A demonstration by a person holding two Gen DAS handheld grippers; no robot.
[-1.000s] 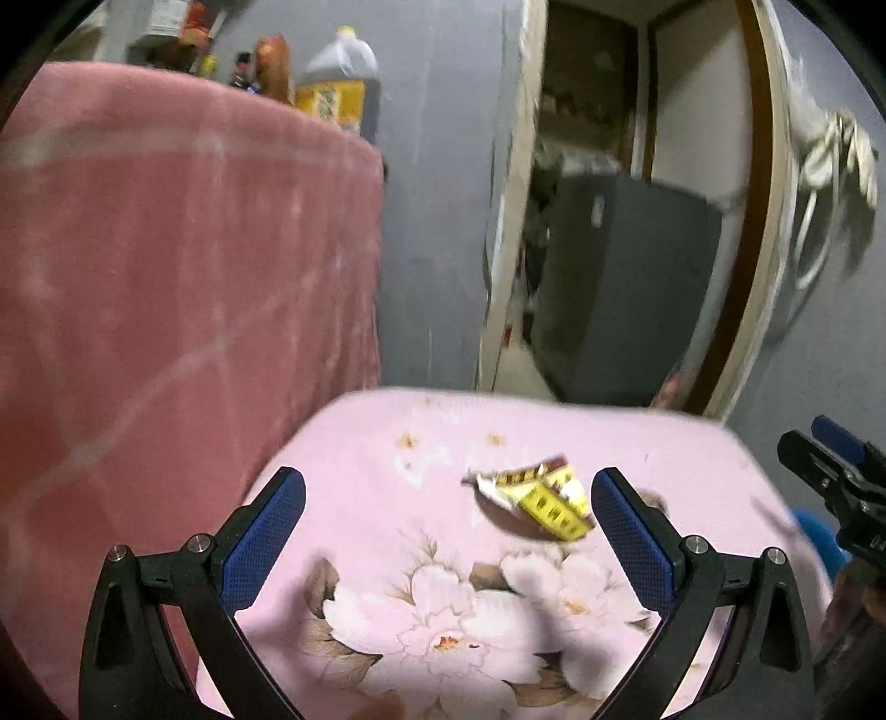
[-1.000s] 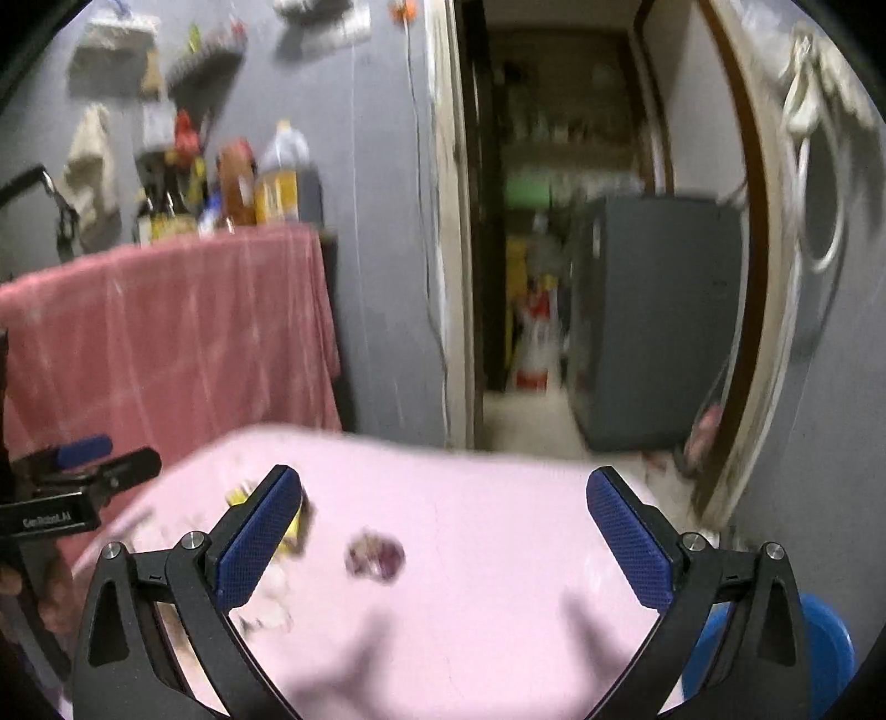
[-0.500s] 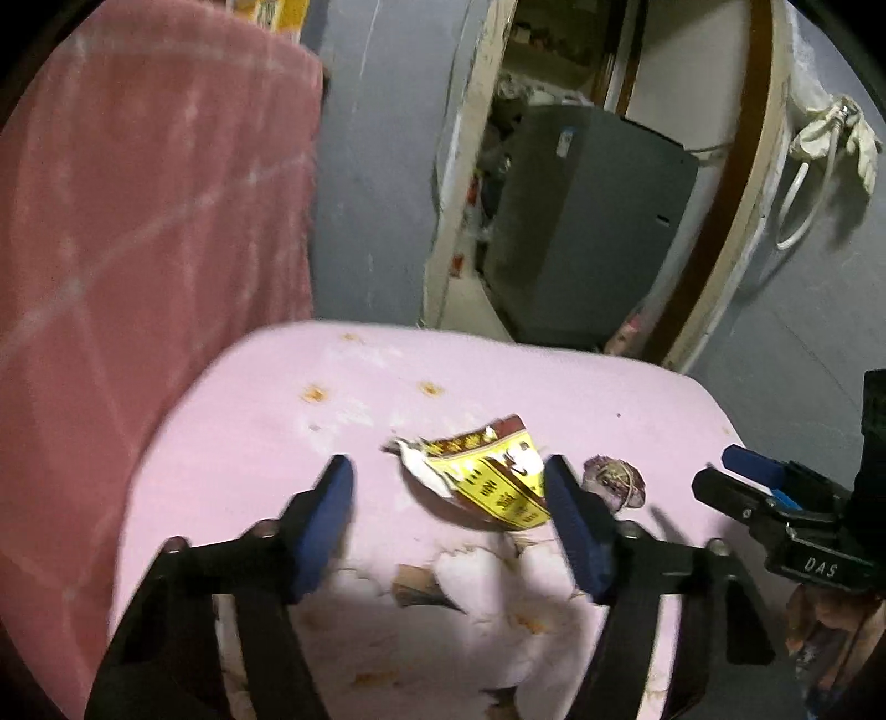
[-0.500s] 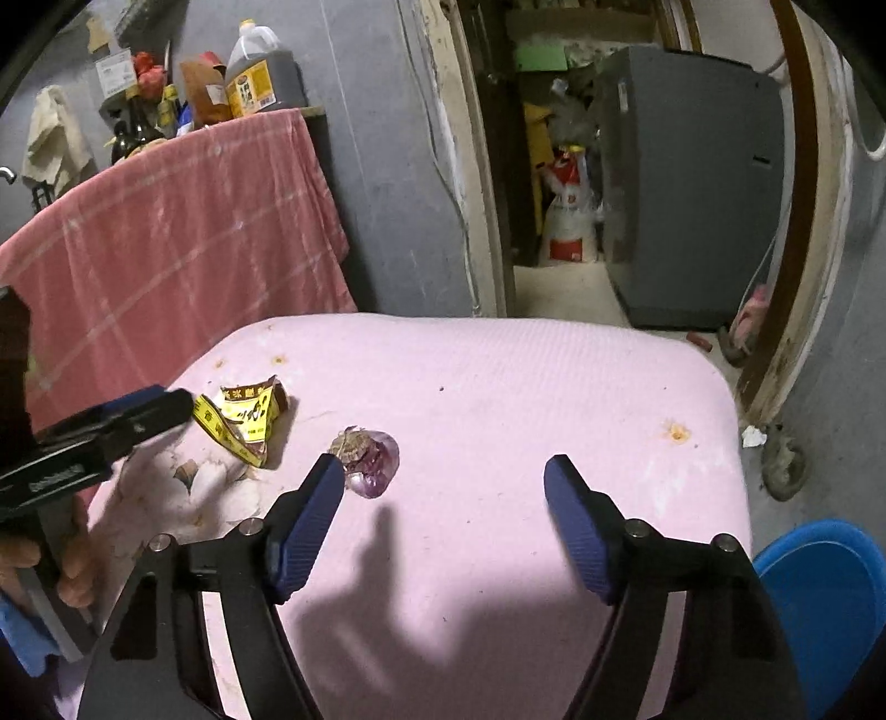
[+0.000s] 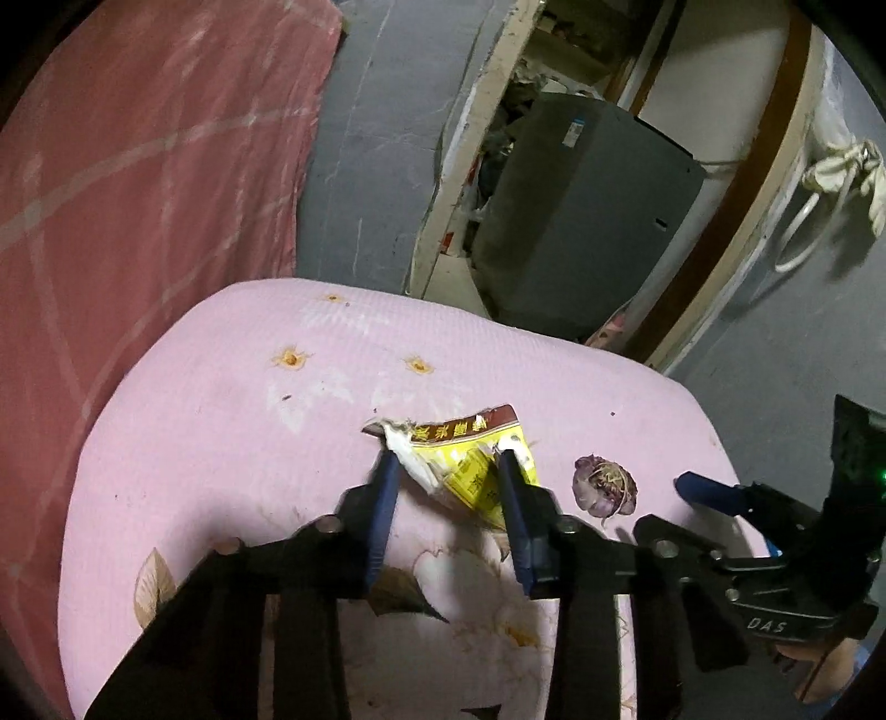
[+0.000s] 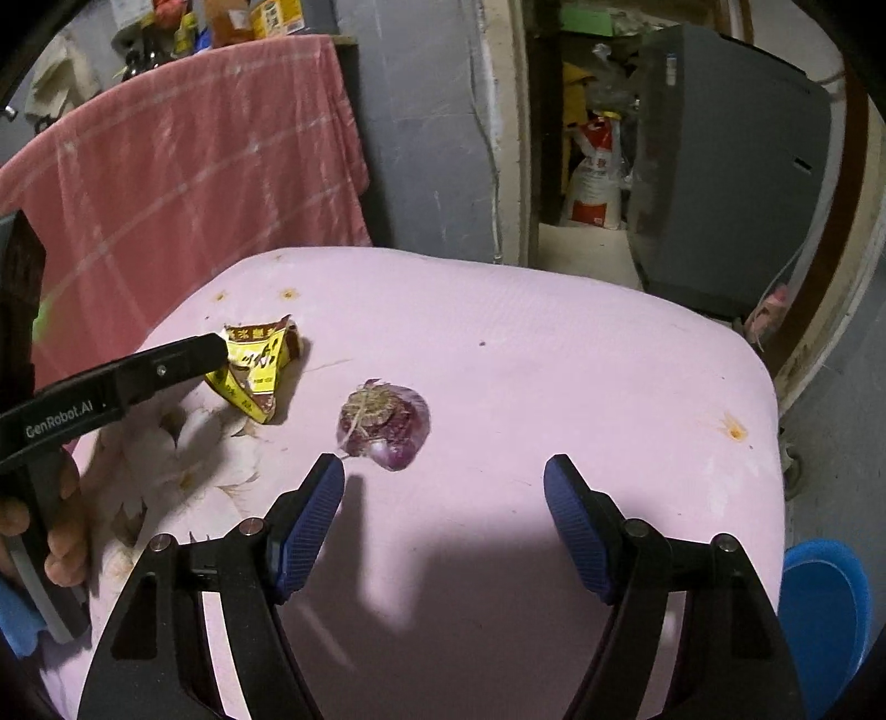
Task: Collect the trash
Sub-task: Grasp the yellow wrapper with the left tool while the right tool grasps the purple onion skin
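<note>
A red checked cloth hangs over something at the far left, with bottles standing behind its top edge. In front of it is a table under a pink cover printed with white flowers near its left edge. By that left edge, toward the far side, lies a torn yellow and brown wrapper. The left gripper comes down on it with its jaws closing, the wrapper between the blue pads; whether they press on it yet I cannot tell. A hand holds that gripper at the table's left edge. Just to the right of the wrapper, apart from it and nearer the middle of the table, sits a purple onion scrap with a tuft of dry roots on top. The right gripper hovers over the near side of the table, its jaws standing apart with nothing between them, the onion scrap just beyond its left pad. Past the far edge, an open doorway shows a sack and a dark grey cabinet. A blue bin stands low by the table's near right corner.
</note>
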